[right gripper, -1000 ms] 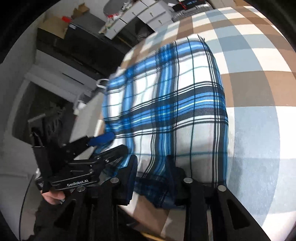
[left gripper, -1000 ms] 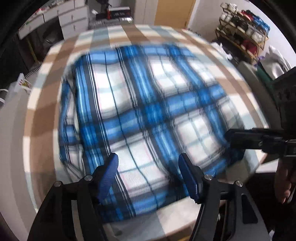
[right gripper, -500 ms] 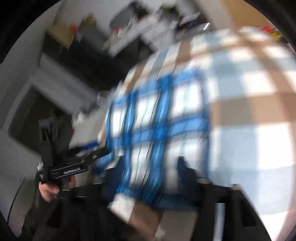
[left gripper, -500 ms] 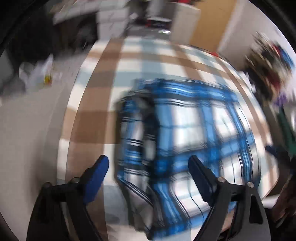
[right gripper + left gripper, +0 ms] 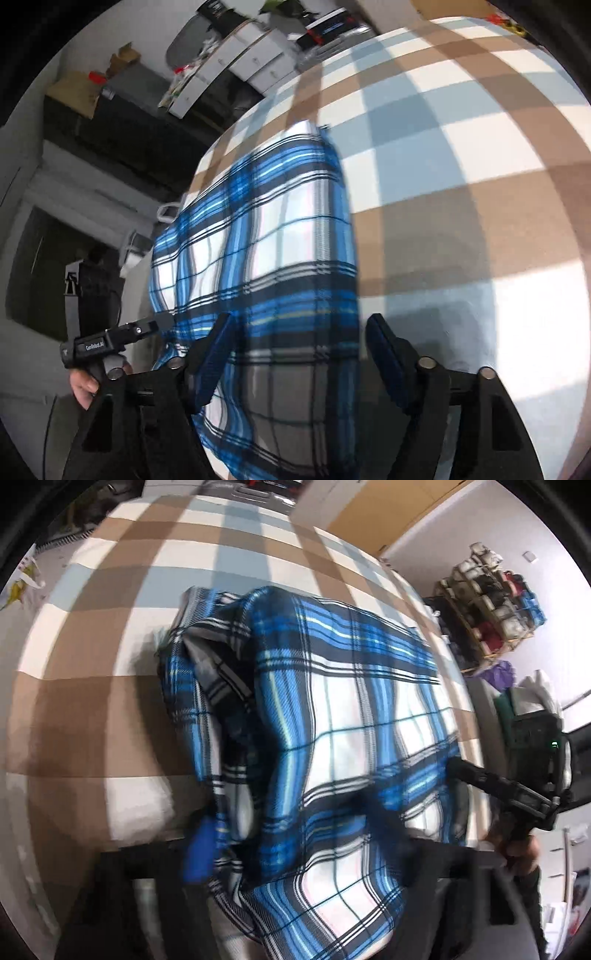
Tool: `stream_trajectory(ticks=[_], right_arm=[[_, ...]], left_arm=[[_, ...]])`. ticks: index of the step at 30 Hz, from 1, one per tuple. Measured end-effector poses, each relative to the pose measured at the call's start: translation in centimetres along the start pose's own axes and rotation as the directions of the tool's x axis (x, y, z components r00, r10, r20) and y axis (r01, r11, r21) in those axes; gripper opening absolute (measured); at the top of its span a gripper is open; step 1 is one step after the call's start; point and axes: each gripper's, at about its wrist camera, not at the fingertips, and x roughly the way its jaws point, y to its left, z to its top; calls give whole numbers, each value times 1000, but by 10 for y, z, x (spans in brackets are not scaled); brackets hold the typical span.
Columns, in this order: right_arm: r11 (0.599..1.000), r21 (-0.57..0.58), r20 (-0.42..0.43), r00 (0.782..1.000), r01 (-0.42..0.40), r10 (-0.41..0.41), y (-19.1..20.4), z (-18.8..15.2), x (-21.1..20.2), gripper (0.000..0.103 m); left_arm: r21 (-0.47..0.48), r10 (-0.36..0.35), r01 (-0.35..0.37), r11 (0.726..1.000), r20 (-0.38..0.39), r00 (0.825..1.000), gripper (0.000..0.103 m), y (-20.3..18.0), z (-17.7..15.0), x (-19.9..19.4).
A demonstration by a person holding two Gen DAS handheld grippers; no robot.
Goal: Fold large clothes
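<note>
Plaid shirt (image 5: 343, 716), blue, white and black, lies on the checked tablecloth (image 5: 85, 720) at the near edge of the table, and it has changed shape: 1 second ago it lay spread flat as a wide rectangle, while now its left side is lifted and bunched into a raised fold, with the greyer inner face of the cloth showing along that ridge. In the right wrist view the shirt (image 5: 280, 258) reaches from the near edge toward the far left, its right border a fairly straight line against brown, pale blue and cream squares of the tablecloth (image 5: 461, 184).

The left gripper (image 5: 295, 853) is blurred; its jaws are closing, with plaid cloth between the 2 blue pads, though whether the pads press on it cannot be told. A second ago the same pads stood apart over flat fabric.

The right gripper (image 5: 297, 354) has its jaws closing too, yet the 2 blue pads stand well apart, the near part of the shirt lying between and under them without being pinched. A second ago these jaws were nearly together on the hem.

From the right wrist view the left gripper's side (image 5: 110, 341) carries white lettering that seems to read "GenRobot.AI", and a hand (image 5: 86, 386) grips its handle. At the far right of the left wrist view stands a shelf rack (image 5: 491, 602) of shoes.
</note>
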Motion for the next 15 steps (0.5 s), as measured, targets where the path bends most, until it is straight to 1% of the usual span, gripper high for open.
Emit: stream_trajectory(ticks=[1, 2, 4, 6, 8, 9, 10, 11, 12, 14, 15], right_arm=[[1000, -12, -3, 1000, 11, -11, 2, 0, 1, 58], [1000, -29, -8, 1000, 4, -4, 4, -1, 0, 56], [997, -49, -23, 998, -52, 51, 7, -1, -5, 51], [995, -51, -38, 996, -83, 81, 3, 2, -5, 51], [999, -30, -50, 998, -43, 41, -6, 8, 2, 51], [998, -13, -71, 996, -56, 55, -9, 10, 9, 52], [998, -10, -59, 996, -69, 69, -9, 9, 7, 52], [998, -12, -65, 996, -69, 68, -6, 11, 9, 52], [998, -31, -68, 996, -61, 59, -1, 11, 11, 52], [996, -81, -58, 998, -37, 33, 8, 7, 8, 44], [994, -98, -52, 998, -43, 38, 12, 5, 4, 34]], left_arm=[[-7, -17, 17, 1000, 0, 1000, 39, 1, -1, -1], [-12, -23, 23, 1000, 2, 1000, 39, 3, 1, -1], [-21, -29, 29, 999, -1, 1000, 39, 12, 2, -2], [-53, -58, 58, 997, 2, 998, 39, 20, 2, -2], [-55, -64, 64, 996, -3, 998, 39, 21, -2, -7], [-50, -59, 59, 997, -8, 998, 39, 21, -3, -8], [-42, -52, 52, 998, -12, 999, 39, 15, -5, -8], [-38, -53, 53, 998, -17, 998, 37, 13, -9, -11], [-31, -54, 53, 998, -21, 998, 28, 11, -8, -10], [-19, -67, 67, 998, -29, 997, 23, 4, -4, -8], [-15, -75, 75, 997, -26, 997, 21, 3, -3, -10]])
